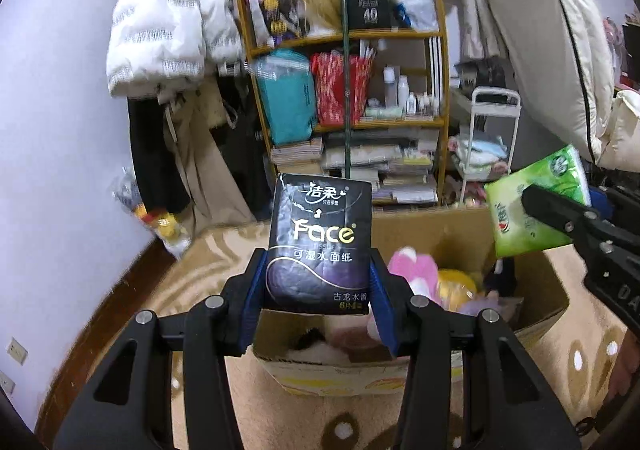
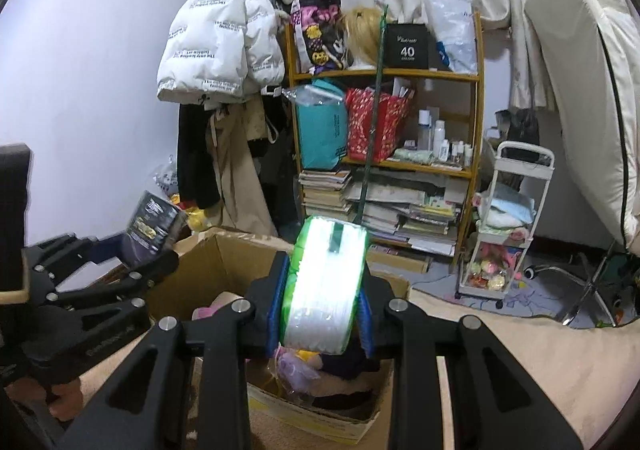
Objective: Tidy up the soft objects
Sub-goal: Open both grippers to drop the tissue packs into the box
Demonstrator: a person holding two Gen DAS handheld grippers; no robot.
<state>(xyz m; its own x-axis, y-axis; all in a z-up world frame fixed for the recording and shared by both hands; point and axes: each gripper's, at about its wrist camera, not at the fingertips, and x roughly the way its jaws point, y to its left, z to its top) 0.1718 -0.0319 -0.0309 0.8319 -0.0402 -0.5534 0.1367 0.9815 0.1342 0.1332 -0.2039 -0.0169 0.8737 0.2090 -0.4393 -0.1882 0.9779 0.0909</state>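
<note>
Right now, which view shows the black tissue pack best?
The left wrist view: the black tissue pack faces the camera, label readable, clamped in the left tool. The right wrist view shows it only small, angled and blurred at the left edge.

I see beige patterned carpet (image 1: 208,274) as floor. Open cardboard box (image 1: 424,226) sits on it, soft toys (image 1: 416,270) inside. Beyond, wooden shelf (image 2: 476,122) on floor, books (image 2: 404,206) stacked at its bottom. White cart (image 2: 516,226) beside shelf. Chair base (image 2: 588,290) far right.
</note>
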